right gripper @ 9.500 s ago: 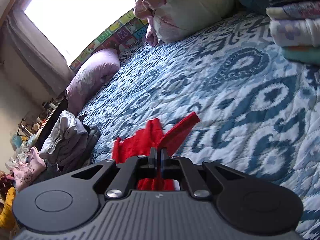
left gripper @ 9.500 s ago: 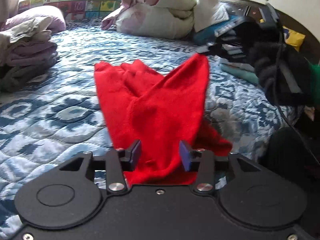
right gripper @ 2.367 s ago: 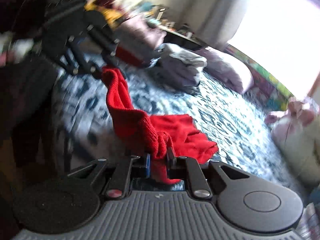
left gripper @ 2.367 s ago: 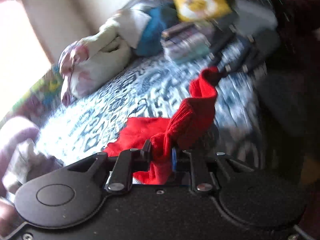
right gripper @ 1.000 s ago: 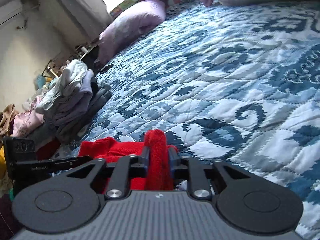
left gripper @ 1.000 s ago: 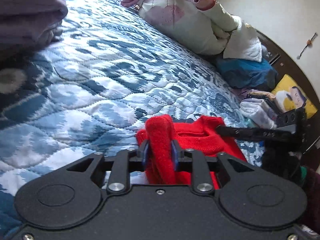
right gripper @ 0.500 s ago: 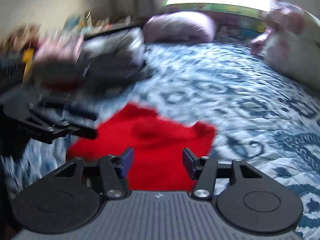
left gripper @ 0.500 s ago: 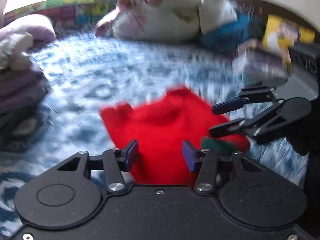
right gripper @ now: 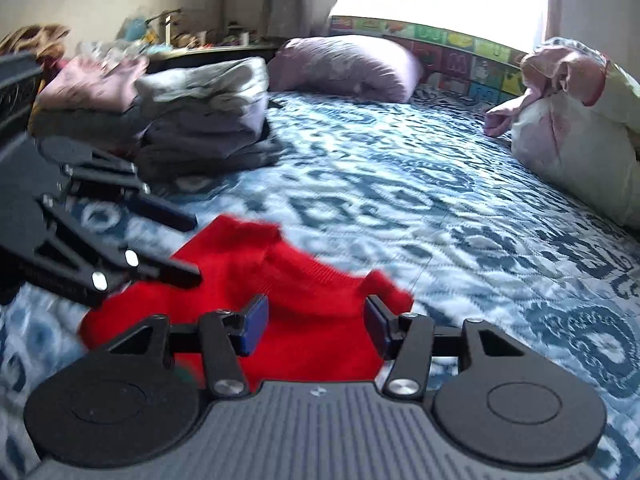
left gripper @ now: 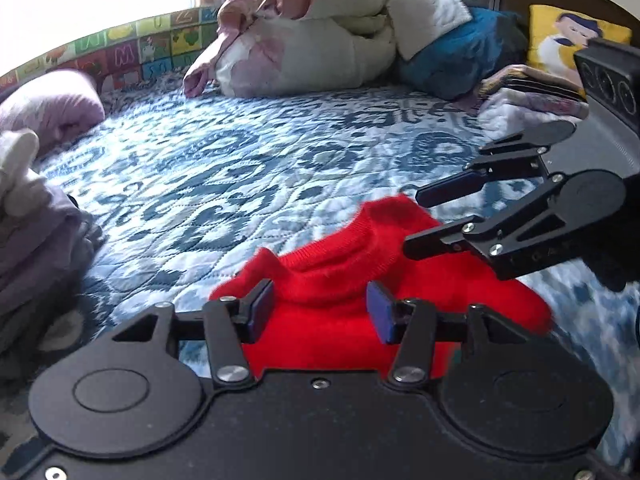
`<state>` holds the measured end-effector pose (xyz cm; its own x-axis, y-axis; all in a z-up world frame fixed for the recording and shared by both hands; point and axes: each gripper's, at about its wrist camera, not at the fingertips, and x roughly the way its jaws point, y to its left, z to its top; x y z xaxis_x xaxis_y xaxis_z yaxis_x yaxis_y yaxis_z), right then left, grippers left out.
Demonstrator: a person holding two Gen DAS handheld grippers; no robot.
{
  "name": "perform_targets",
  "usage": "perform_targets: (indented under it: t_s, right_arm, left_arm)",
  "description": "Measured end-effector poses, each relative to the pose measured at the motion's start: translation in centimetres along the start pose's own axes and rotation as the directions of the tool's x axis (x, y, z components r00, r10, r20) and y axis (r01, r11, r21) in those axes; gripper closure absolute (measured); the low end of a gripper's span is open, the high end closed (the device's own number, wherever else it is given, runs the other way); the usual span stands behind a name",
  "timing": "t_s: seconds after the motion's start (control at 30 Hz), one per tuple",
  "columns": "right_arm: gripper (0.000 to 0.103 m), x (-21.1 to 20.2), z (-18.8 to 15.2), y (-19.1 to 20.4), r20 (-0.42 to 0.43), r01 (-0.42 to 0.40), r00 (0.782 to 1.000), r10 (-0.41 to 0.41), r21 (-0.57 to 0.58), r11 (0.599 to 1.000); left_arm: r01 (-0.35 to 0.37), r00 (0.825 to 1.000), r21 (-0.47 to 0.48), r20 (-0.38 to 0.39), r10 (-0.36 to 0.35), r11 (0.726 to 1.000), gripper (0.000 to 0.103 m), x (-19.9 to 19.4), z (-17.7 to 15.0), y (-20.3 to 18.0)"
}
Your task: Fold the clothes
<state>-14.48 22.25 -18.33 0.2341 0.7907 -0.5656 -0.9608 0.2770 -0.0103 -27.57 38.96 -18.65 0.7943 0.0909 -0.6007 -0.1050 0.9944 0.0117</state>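
A folded red knit garment [left gripper: 340,268] lies flat on the blue patterned quilt [left gripper: 240,184], free of both grippers. My left gripper [left gripper: 320,312] hovers over its near edge; its jaws are opening and the blue pads touch no cloth. To the right, my right gripper [left gripper: 418,222] hangs above the garment's far corner with its fingers apart. In the right wrist view the same garment [right gripper: 304,280] sits just past my open right gripper [right gripper: 312,326], and my left gripper [right gripper: 190,249] reaches in over its left edge.
A pile of folded grey and lilac clothes [right gripper: 200,120] stands at the left of the bed. A bundled duvet [left gripper: 320,40], a blue bundle, a yellow cushion [left gripper: 576,36] and a low stack of folded items [left gripper: 532,96] line the far side. A pink pillow [right gripper: 348,68] lies by the window.
A second ago each gripper was shut on a fold of the red garment. Both have let go, opened, rolled level and drawn back; the garment now lies flat on the quilt.
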Motion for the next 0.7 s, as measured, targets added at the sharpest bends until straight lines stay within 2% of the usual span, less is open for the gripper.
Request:
perform_targets:
  t_s: [0.1,0.17,0.23,0.33,0.4,0.5,0.57,0.63,0.7]
  right_arm:
    - [0.049,3.0,-0.8,-2.1,-0.051,-0.046,0.997,0.052,0.111,0.993]
    - [0.037,4.8,-2.0,-3.2,-0.093,-0.068,0.992,0.088,0.194,0.979]
    - [0.033,5.1,-2.9,-3.5,-0.079,-0.081,0.992,0.100,0.215,0.973]
    - [0.033,4.8,-2.9,-3.4,-0.079,-0.085,0.991,0.105,0.216,0.973]
    - [0.039,3.6,-2.7,-3.6,-0.067,-0.071,0.994,0.089,0.239,0.968]
    - [0.039,1.5,-2.7,-4.2,-0.045,-0.049,0.997,0.066,0.298,0.953]
    - [0.035,-0.1,-3.3,-4.8,-0.033,-0.055,0.997,0.073,0.379,0.924]
    - [0.033,-1.3,-4.6,-5.4,-0.029,-0.057,0.996,0.080,0.466,0.883]
    - [0.033,-2.2,-6.1,-5.9,-0.021,-0.065,0.996,0.092,0.552,0.831]
  left_arm:
    - [0.014,0.997,-0.003,-0.071,-0.014,1.000,0.052,2.9,-1.3,-0.3]
    - [-0.005,0.998,0.031,-0.060,0.007,1.000,0.051,3.2,-1.8,-1.1]
    - [-0.003,0.998,0.006,-0.066,0.003,1.000,0.051,3.2,-1.6,-0.8]
    - [-0.025,0.997,0.033,-0.071,0.028,0.999,0.050,2.9,-1.4,-1.3]
    - [-0.049,0.997,0.040,-0.063,0.052,0.998,0.050,1.6,-1.0,-1.9]
    - [-0.042,0.999,-0.058,-0.020,0.041,0.997,0.044,-1.0,-1.0,-1.5]
    - [-0.039,0.999,-0.165,0.001,0.040,0.986,0.043,-2.7,-1.5,-0.9]
    - [-0.010,1.000,-0.300,0.012,0.014,0.954,0.043,-4.1,-2.4,0.0]
    - [0.027,1.000,-0.439,0.010,-0.025,0.898,0.043,-4.9,-3.8,0.9]
